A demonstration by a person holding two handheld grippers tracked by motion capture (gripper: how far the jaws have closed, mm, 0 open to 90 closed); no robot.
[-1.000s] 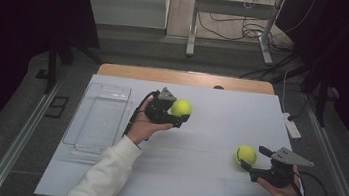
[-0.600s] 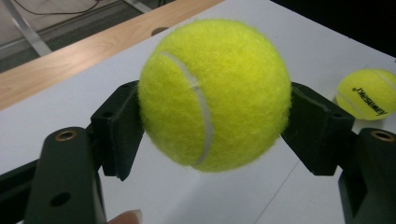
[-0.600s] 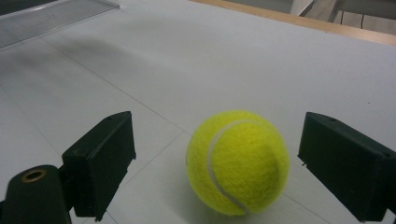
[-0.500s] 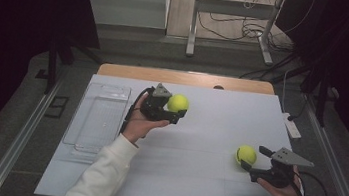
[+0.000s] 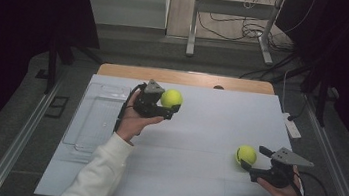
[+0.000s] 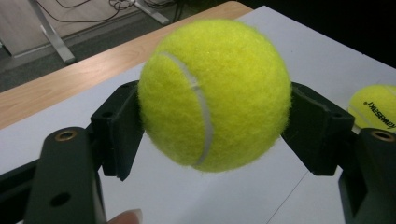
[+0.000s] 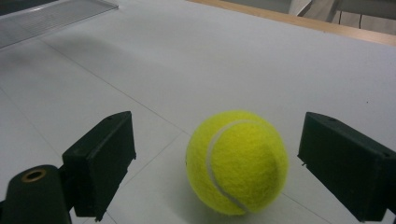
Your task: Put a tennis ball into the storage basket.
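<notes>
A yellow tennis ball (image 5: 171, 98) (image 6: 215, 95) is held above the white table, my left gripper (image 5: 172, 103) (image 6: 215, 135) shut on it, its black pads pressing both sides. A second tennis ball (image 5: 246, 155) (image 7: 236, 161) rests on the table at the right; it also shows at the edge of the left gripper view as a ball (image 6: 376, 107). My right gripper (image 5: 250, 160) (image 7: 217, 168) is open, its jaws standing wide on either side of that ball without touching it.
A clear plastic tray (image 5: 97, 118) (image 7: 51, 16) lies at the table's left side. The white sheet (image 5: 202, 182) covers the table, with a wooden edge (image 5: 185, 77) at the back. A small white object (image 5: 291, 127) lies by the right edge.
My left gripper has risen and moved a little toward the back of the table with its ball. The right gripper and its ball have stayed in place.
</notes>
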